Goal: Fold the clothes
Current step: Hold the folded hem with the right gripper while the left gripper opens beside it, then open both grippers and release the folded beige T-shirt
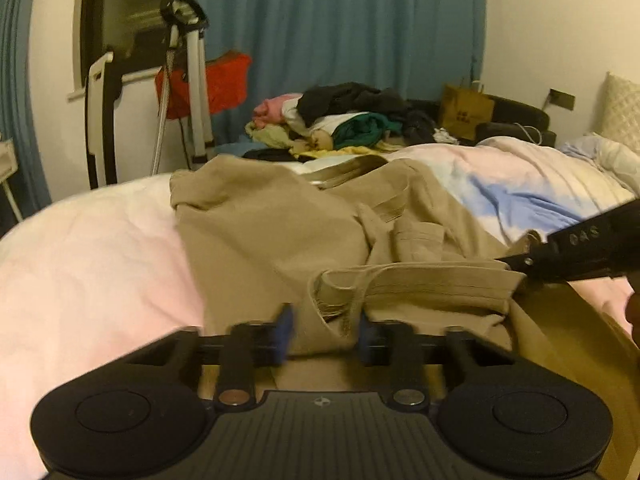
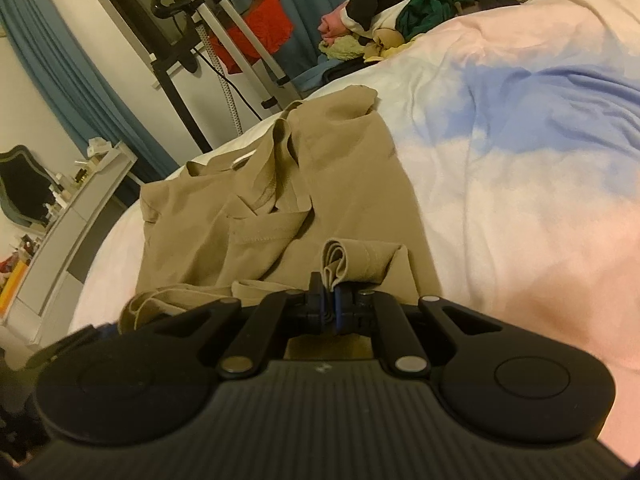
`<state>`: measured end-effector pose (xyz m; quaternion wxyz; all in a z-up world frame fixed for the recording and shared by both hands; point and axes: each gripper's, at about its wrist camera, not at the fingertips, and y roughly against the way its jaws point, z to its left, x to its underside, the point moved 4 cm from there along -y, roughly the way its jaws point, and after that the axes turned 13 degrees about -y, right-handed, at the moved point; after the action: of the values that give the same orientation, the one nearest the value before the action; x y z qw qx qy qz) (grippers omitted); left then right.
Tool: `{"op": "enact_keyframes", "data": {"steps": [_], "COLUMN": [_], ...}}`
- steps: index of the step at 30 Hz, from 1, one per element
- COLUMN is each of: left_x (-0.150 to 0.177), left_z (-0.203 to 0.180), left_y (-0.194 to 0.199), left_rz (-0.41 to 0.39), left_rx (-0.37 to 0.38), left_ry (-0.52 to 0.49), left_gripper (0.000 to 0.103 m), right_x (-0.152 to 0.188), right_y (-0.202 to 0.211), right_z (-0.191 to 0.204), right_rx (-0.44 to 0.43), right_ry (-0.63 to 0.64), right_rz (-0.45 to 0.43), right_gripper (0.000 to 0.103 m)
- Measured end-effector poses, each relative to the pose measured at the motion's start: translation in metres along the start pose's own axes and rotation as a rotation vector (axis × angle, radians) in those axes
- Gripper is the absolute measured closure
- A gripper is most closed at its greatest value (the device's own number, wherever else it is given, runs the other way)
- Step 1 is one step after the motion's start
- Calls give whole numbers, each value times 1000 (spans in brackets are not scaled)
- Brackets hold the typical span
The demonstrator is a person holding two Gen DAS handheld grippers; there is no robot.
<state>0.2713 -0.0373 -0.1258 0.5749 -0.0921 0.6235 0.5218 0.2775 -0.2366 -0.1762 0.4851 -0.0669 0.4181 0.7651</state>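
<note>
Nearest the lenses, both black grippers work over a pale pink and blue duvet (image 2: pixel 500 168) covering the bed; a rumpled beige garment (image 1: pixel 260 236) lies spread across it. Its hem is stretched between them; the right gripper (image 2: pixel 329 304) pinches a bunched fold, while the left gripper (image 1: pixel 323 332) stands parted around the hem's other end; a heap of mixed clothes (image 1: pixel 344 124) sits farther back.
</note>
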Motion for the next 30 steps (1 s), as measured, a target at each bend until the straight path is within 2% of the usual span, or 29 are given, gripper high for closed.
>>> {"op": "enact_keyframes", "data": {"steps": [1,5,9,11,13,14,15,16,17,18,19,20,21,22,27,30], "left_x": [-1,-9,-18,-16,-11,-8,-6,-5,-5,-5,-6,-6,-5,-4,16,20], "left_z": [1,10,26,32,35,37,40,42,43,42,41,38,36,33,20,12], "left_y": [3,26,55,59,52,47,42,38,37,37,41,46,51,57,77,77], "left_rz": [-9,-54,-80,-67,-39,-29,-23,-15,-10,-6,-10,-18,-24,-25,28,47], "left_rx": [-1,5,-9,-20,-32,-35,-38,-45,-54,-64,-71,-76,-82,-86,-66,-77], "left_ry": [10,89,175,204,225,241,265,290,300,305,301,293,286,280,319,301], "left_gripper": [95,97,97,97,96,94,87,83,77,69,58,52,48,47,47,47], "right_x": [0,-3,-10,-12,-9,-7,-5,-3,-1,0,1,2,2,2,-4,-8], "right_y": [0,3,11,14,14,13,12,10,9,9,10,12,17,20,21,21], "right_z": [0,4,14,21,28,31,32,33,34,34,34,35,36,36,22,14], "right_rx": [-5,-15,-88,-129,-132,-120,-99,-72,-50,-44,-38,-42,-63,-73,-32,-7], "right_ry": [0,41,61,78,112,133,157,179,194,198,202,201,193,187,175,168], "right_rz": [1,-1,-29,-45,-57,-61,-60,-57,-50,-42,-33,-29,-33,-36,-57,-69], "right_gripper": [94,95,95,94,93,92,92,90,86,78,61,51,33,24,24,25]}}
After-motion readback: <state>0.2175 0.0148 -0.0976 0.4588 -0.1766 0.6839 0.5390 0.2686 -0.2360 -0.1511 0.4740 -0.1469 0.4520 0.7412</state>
